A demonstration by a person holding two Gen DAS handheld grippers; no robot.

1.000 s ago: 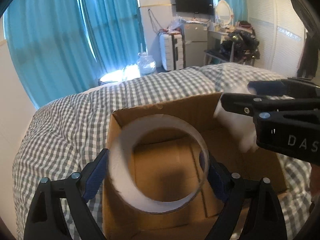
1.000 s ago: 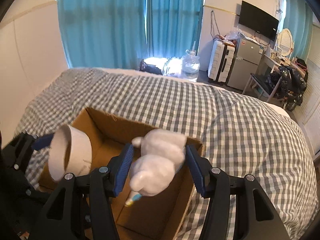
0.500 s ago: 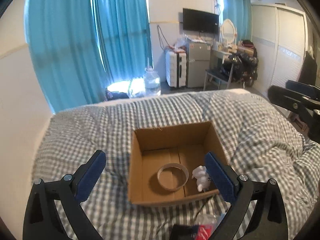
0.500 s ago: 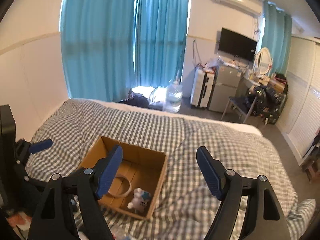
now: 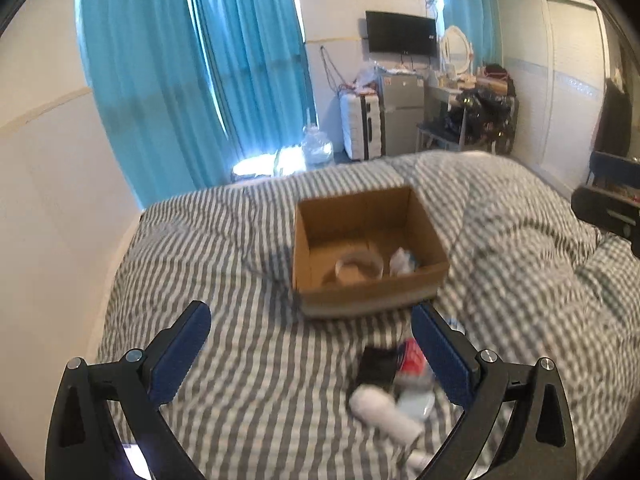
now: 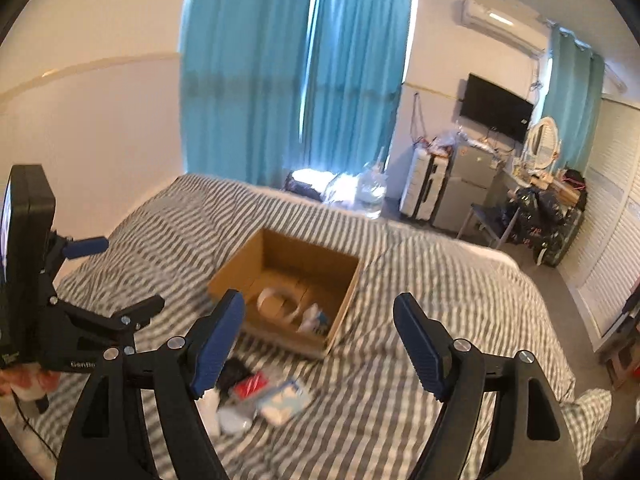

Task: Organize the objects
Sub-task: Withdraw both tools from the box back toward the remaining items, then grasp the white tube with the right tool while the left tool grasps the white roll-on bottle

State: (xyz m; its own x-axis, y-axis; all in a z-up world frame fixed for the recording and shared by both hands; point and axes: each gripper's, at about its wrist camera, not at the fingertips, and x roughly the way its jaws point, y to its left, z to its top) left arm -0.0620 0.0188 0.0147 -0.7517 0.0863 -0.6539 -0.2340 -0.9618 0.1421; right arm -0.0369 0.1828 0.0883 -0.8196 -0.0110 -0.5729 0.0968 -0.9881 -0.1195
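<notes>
An open cardboard box [image 5: 316, 240] [image 6: 348, 304] sits on the checked bed. Inside lie a white tape ring [image 5: 358, 268] [image 6: 276, 300] and a small white plush toy [image 5: 402, 261] [image 6: 314, 316]. My left gripper [image 5: 310, 348] is open and empty, held above the bed in front of the box. My right gripper [image 6: 318, 340] is open and empty, also back from the box. A pile of loose items lies on the bed near me: a white roll [image 5: 384, 412], a black item [image 5: 376, 364], a red packet [image 5: 412, 358] [image 6: 250, 385] and a clear bag [image 6: 284, 400].
The checked duvet [image 5: 248, 264] covers the whole bed. A wall runs along the left side [image 5: 48, 184]. Blue curtains [image 6: 296, 80], a suitcase [image 5: 362, 126], a small fridge and a cluttered desk stand beyond the bed.
Both grippers let go of the tape ring and the plush toy into the box, opened, and pulled back and up. The pile of loose items has come into view.
</notes>
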